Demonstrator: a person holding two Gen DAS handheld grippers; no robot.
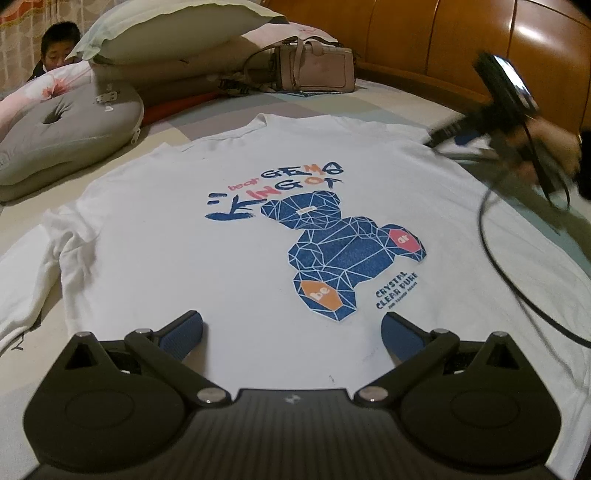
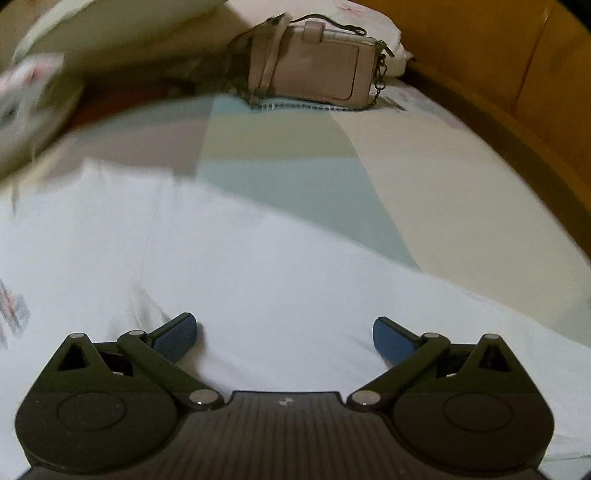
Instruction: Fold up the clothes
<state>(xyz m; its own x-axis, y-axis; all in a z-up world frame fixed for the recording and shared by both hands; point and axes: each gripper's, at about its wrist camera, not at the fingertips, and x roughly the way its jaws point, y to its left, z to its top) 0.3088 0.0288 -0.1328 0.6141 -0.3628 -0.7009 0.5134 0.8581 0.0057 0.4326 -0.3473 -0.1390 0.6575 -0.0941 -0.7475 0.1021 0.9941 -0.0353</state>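
A white long-sleeved shirt lies flat on the bed, printed side up, with a blue geometric bear and lettering on it. Its left sleeve trails off crumpled to the left. My left gripper hovers open over the shirt's lower part, nothing between its blue pads. In the left wrist view the right gripper appears blurred at the far right, held by a hand above the shirt's right shoulder. In the right wrist view my right gripper stands open just above white fabric.
A beige handbag sits at the head of the bed beside stacked pillows. A grey ring cushion lies left of the shirt. A wooden headboard curves behind. A person is at the far left. A black cable crosses the shirt's right side.
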